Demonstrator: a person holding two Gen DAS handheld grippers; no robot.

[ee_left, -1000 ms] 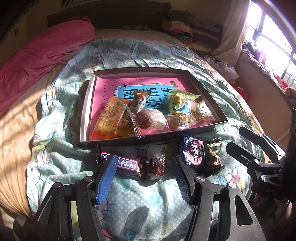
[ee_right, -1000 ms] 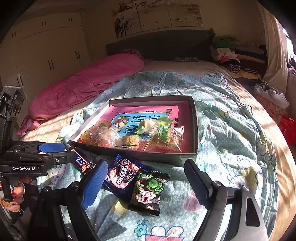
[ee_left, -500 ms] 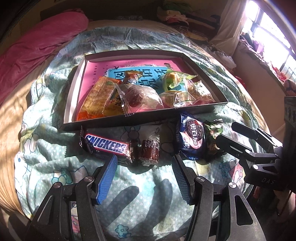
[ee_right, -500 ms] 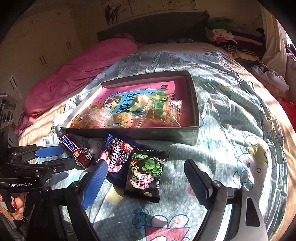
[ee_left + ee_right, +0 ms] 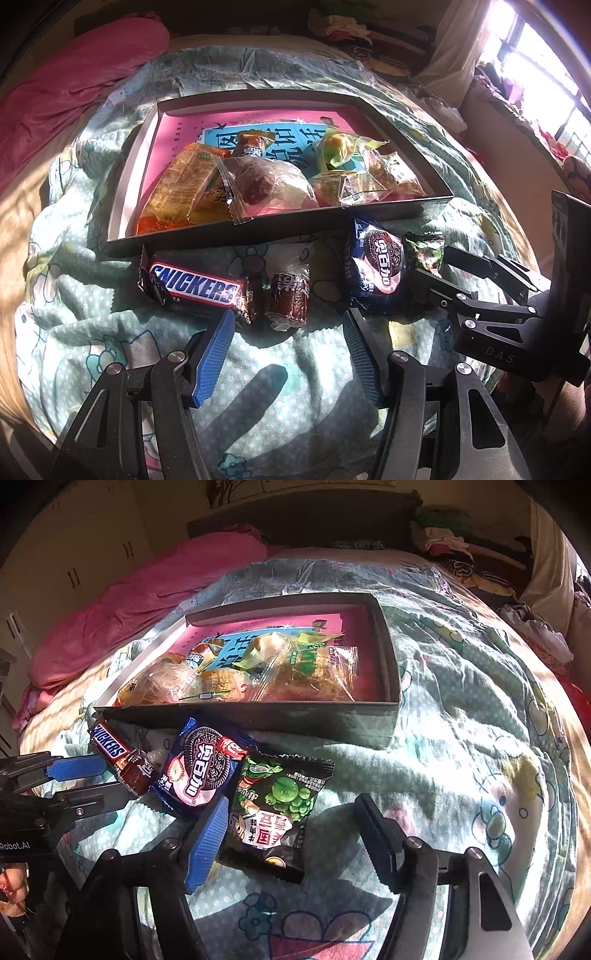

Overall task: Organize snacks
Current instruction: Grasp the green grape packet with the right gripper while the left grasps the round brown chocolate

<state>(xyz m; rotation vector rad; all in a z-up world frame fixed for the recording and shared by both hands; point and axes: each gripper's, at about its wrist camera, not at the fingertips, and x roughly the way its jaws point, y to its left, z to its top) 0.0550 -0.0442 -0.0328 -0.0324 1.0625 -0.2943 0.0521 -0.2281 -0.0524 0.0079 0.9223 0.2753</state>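
Note:
A shallow dark box (image 5: 258, 232) (image 5: 258, 716) with a pink floor holds several wrapped snacks. On the quilt in front of it lie a Snickers bar (image 5: 194, 288) (image 5: 109, 746), a small brown wrapped candy (image 5: 288, 301) (image 5: 138, 771), a blue Oreo pack (image 5: 376, 266) (image 5: 201, 771) and a green pea snack bag (image 5: 424, 251) (image 5: 277, 808). My left gripper (image 5: 288, 319) is open just short of the brown candy. My right gripper (image 5: 291, 805) is open, its jaws either side of the pea bag.
The box sits on a bed with a light green cartoon quilt (image 5: 461, 738). A pink blanket (image 5: 74, 85) lies at the left. Piled clothes (image 5: 450, 546) sit by the headboard. A bright window (image 5: 546, 62) is at the right.
Both grippers have moved forward and down toward the loose snacks. The left has closed in on the brown candy, the right on the pea bag. Both stay open.

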